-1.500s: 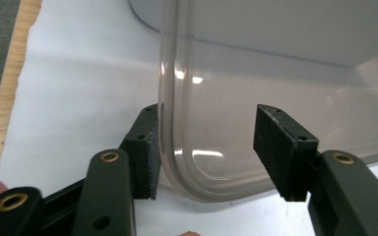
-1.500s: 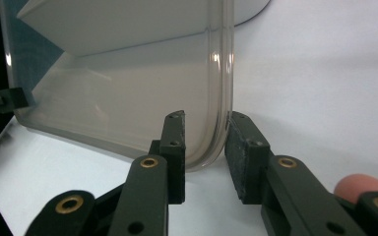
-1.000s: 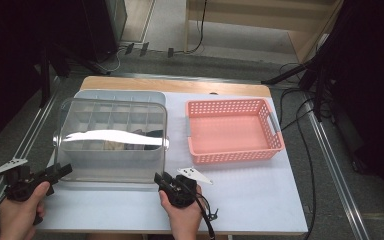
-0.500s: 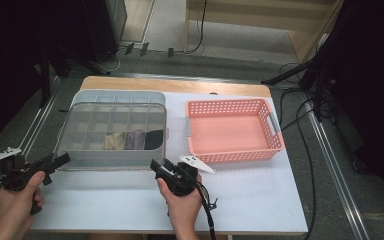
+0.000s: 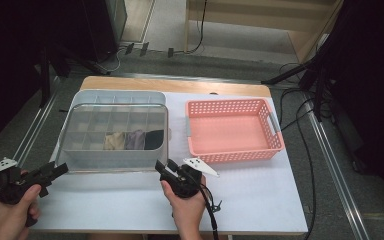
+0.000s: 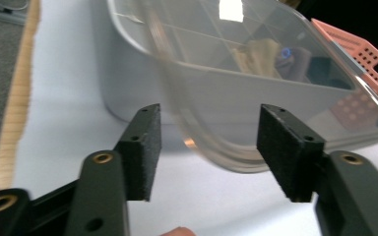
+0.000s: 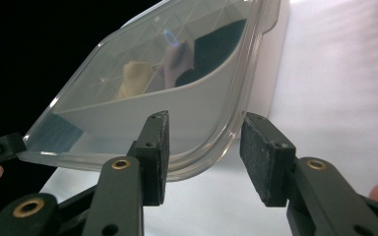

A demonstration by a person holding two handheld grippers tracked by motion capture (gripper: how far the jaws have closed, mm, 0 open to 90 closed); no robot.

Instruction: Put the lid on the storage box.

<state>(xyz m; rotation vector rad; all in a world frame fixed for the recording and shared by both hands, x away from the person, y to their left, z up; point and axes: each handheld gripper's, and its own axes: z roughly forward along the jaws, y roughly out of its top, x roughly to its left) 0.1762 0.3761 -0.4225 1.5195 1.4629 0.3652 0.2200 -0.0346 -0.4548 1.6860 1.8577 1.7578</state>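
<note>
Clear lid [image 5: 115, 131] over grey divided box [image 6: 128, 88], both grippers [image 5: 55, 171] [image 5: 164, 167] parted near its edge, pink basket [image 5: 232, 130] from above.

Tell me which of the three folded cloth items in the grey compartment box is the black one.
The black cloth is the rightmost of the three, nearest the pink basket; the purple-grey cloth sits mid-row and the beige cloth leftmost.

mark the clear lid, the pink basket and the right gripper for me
clear lid [image 5: 114, 131], high view, middle of the transparent panel over the divided box.
pink basket [image 5: 234, 153], high view, near perforated wall.
right gripper [image 5: 163, 167], high view, between its black jaw tips.
</note>
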